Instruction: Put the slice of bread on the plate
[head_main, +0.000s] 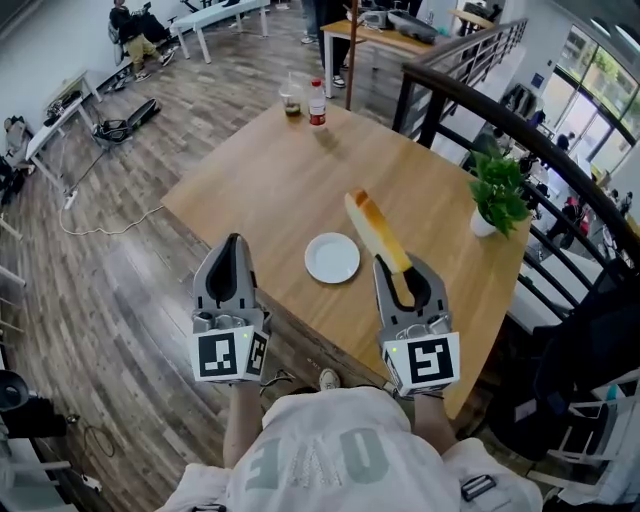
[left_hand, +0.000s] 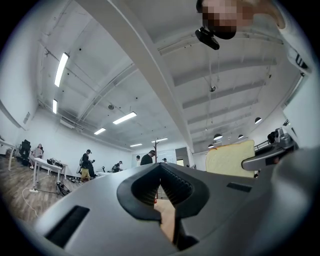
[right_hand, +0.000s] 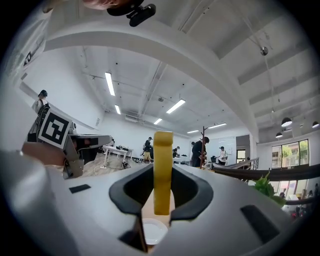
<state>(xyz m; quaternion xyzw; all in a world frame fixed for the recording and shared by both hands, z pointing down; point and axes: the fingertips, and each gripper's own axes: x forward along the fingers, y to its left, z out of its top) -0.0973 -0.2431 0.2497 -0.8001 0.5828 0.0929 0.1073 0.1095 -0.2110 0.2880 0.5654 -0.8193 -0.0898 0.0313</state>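
Person's white printed shirt (head_main: 320, 450) fills the bottom edge, with the large light wooden table (head_main: 270, 170) beyond. Grey right gripper (head_main: 405, 280) is clamped on the pale, brown-crusted slice of bread (head_main: 375, 228), held aloft on edge, likely for carrying to the small round white plate (head_main: 332, 258) just beside it. Grey left gripper (head_main: 233, 243) has its jaws together, empty. Only the right gripper view shows the plate below the jaws; only the left gripper view shows the slice face-on.
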